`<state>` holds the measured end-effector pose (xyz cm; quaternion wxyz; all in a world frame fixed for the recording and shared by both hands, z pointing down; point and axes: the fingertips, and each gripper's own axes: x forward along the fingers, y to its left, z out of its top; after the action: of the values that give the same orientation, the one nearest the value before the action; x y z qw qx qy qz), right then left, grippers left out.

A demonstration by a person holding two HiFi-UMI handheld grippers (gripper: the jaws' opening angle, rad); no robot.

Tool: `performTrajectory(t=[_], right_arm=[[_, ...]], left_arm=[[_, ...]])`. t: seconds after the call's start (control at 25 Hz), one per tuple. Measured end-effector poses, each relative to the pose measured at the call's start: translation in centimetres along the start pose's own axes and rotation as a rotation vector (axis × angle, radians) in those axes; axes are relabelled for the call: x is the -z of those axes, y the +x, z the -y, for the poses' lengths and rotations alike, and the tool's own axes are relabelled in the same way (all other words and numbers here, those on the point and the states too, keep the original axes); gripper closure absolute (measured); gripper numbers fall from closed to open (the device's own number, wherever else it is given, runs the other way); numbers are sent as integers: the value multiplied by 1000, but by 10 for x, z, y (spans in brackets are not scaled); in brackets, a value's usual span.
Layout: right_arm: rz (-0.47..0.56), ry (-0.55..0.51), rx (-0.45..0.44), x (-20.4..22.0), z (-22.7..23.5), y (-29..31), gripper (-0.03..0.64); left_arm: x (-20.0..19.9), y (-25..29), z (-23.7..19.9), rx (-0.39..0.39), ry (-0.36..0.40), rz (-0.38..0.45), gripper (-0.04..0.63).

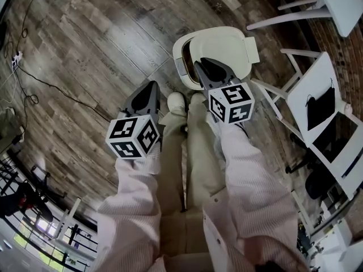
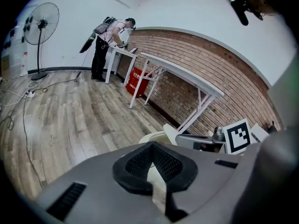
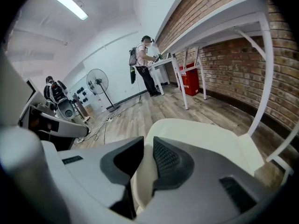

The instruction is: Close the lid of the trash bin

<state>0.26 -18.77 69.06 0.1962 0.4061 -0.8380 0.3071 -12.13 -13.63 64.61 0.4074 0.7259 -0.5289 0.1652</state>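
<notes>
- Grey left gripper (image 1: 148,92) hangs over the wooden floor (image 1: 85,50), off to the left of the bin. Its jaws are pinched together on nothing. Just leave it parked there, you don't need it for this.
- Next over, the cream trash bin (image 1: 180,62) stands on the floor just past your shoes (image 1: 176,101). Its lid (image 1: 227,45) is up, with the dark opening showing along its left side.
- Your right gripper (image 1: 199,66) is at the lid's near edge. The jaws are drawn in narrow with the lid's rim between them, and the pads look to be on it.
- For the close, I'd keep that grip light and follow the hinge's arc instead of shoving straight down.
- The bin looks light, so a sideways pull could probably slide or tip it.
- Ease off before the jaws get caught between lid and rim, then nudge it fully closed.
</notes>
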Motion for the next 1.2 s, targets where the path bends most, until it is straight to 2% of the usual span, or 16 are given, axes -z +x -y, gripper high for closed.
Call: performTrajectory(t=[0.16,0.76,1.2], right_arm=[[-20,-13,3,12,3,10,611],[-155,-70,14,53,3,48,614],[-235,-70,24,71,9,63,614]], left_arm=[[3,6,-7,-1,-4,0,603],[11,32,-23,5,-9,-13,603],[18,47,-24,29,-4,-38,603]])
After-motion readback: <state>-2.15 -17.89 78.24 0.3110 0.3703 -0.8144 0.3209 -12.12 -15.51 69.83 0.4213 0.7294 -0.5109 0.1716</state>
